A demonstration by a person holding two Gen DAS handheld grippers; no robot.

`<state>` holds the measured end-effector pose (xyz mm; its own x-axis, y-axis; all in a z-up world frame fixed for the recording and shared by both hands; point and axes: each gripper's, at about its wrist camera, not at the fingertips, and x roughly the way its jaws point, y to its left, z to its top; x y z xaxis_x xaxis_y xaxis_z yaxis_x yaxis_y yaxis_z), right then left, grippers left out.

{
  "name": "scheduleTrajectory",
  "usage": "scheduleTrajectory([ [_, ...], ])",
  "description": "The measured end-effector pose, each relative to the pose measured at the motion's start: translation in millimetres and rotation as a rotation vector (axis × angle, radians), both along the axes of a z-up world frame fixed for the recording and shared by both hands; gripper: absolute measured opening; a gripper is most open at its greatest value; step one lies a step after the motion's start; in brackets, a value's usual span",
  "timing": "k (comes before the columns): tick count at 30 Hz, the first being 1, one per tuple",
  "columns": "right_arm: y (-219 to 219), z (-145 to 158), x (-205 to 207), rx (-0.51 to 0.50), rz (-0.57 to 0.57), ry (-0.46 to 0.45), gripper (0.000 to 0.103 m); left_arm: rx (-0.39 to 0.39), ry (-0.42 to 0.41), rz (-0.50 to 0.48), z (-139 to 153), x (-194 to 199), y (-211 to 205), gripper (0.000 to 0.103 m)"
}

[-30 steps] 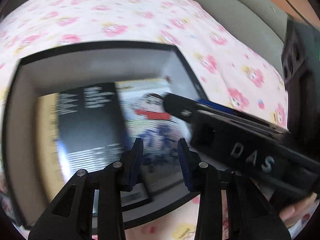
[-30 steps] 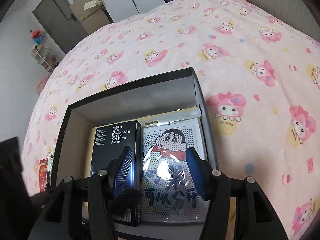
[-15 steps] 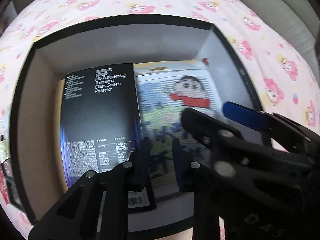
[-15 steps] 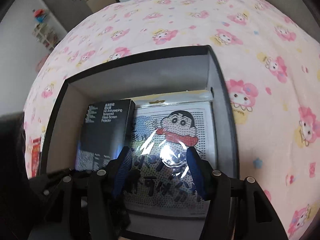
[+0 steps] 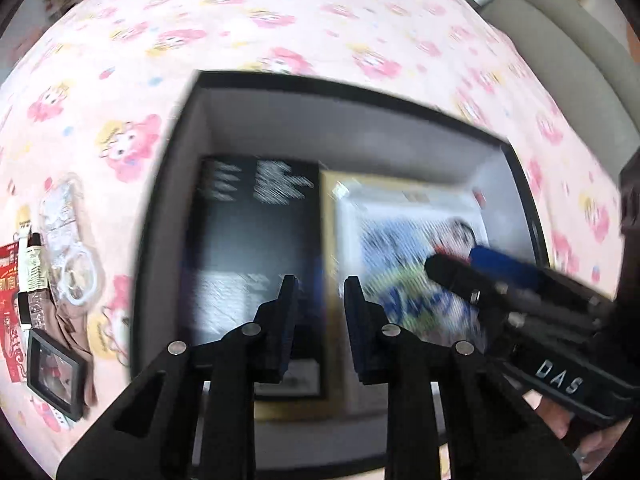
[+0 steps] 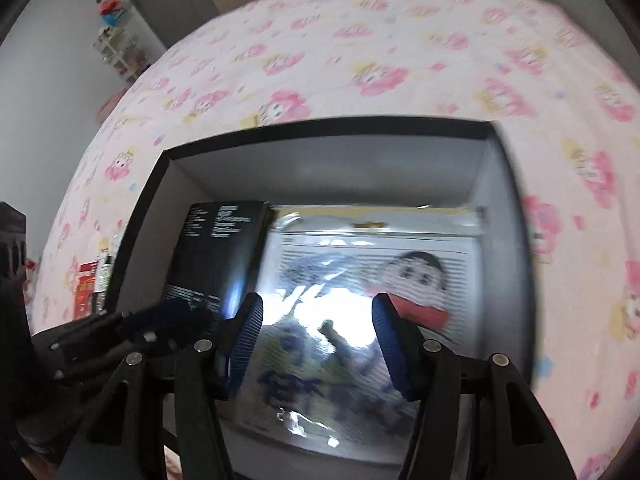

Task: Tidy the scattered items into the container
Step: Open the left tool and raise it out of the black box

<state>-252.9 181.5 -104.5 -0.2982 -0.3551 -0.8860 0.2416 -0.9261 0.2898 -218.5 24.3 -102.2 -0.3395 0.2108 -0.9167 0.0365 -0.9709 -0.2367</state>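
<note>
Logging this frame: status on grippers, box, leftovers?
Left gripper and right gripper open, empty, over black box. Screen protector box and cartoon packet inside. Small items left on bedspread.

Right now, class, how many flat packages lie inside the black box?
2. The black screen-protector box lies on the left of the black box; the cartoon packet lies beside it on the right. Anything beneath them would be hidden.

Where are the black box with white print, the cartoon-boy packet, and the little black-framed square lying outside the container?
Black cardboard box with white print [image 6: 216,252]: right wrist view, its top face.
Glossy plastic packet with cartoon boy [image 6: 416,276]: right wrist view, the boy's face.
Small black-framed square [image 5: 54,372]: left wrist view, its glassy centre, on the bedspread.
</note>
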Motion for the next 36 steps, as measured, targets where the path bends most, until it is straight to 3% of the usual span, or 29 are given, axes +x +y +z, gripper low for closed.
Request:
scheduleTrajectory([
  [7, -27, -27, -30, 0.056, 0.041, -0.057, 0.053, 0.035, -0.006, -0.001, -13, -56, -31, 0.023],
  [12, -15, -32, -47, 0.071, 0.004, -0.05, 0.053, -0.037, 0.004, -0.021, -22, -97, -20, 0.028],
  [17, 4, -33, -51, 0.058, -0.03, -0.06, 0.053, -0.092, -0.074, -0.007, -43, -120, -11, 0.027],
  [21, 2, -32, -46, 0.077, -0.02, -0.054, 0.053, -0.063, -0.142, 0.023, -55, -110, -14, 0.027],
  [25, 1, -34, -37, 0.089, 0.021, -0.086, 0.054, -0.108, -0.108, 0.009, -49, -102, -12, 0.023],
  [29, 1, -32, -27, 0.093, 0.047, -0.088, 0.053, -0.01, -0.063, 0.034, -32, -90, -22, 0.027],
  [31, 6, -27, -22, 0.077, 0.022, -0.094, 0.053, -0.032, 0.007, 0.008, -13, -68, -18, 0.034],
  [33, 13, -19, -16, 0.042, -0.002, -0.098, 0.053, 0.02, 0.042, -0.019, -1, -43, -16, 0.04],
  [36, 20, -4, 0, 0.053, -0.028, -0.056, 0.053, 0.083, 0.052, -0.022, 9, -14, -17, 0.042],
])
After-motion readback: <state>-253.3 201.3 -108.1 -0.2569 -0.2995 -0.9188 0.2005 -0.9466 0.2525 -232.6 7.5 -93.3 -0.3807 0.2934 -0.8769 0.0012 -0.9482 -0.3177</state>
